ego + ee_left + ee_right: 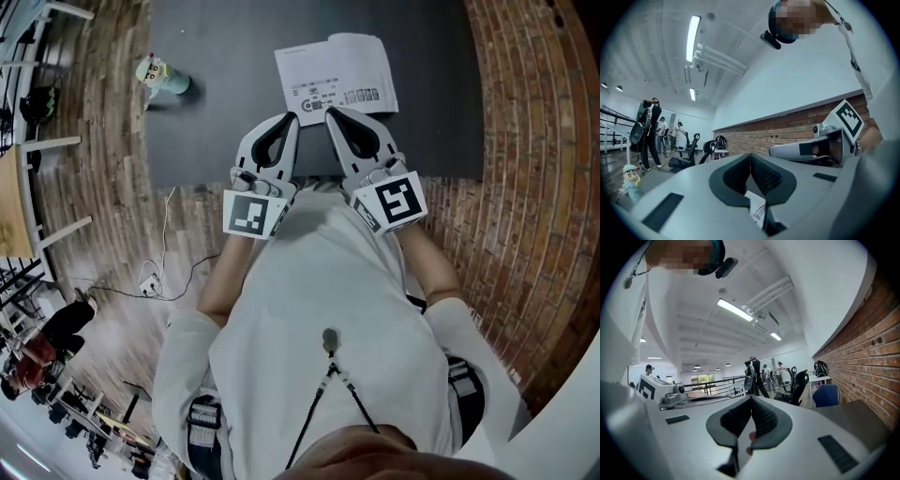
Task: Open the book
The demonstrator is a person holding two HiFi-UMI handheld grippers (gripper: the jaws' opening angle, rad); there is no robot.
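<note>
A white book (336, 77) lies flat at the far side of the dark table (216, 112), a printed white page facing up. My left gripper (291, 117) and right gripper (330, 112) hover side by side just short of its near edge, tips close together and pointing forward. Both are shut with nothing between the jaws. In the left gripper view the jaws (750, 155) meet, and a strip of the printed page (757, 212) shows below them. In the right gripper view the right gripper (751, 399) has its jaws together too, aimed level into the room.
A small toy figure (159, 77) in a pale green outfit stands at the table's far left, and the toy figure (630, 180) also shows in the left gripper view. A brick wall (876, 357) runs along the right. People and office chairs (689, 150) stand far back in the room.
</note>
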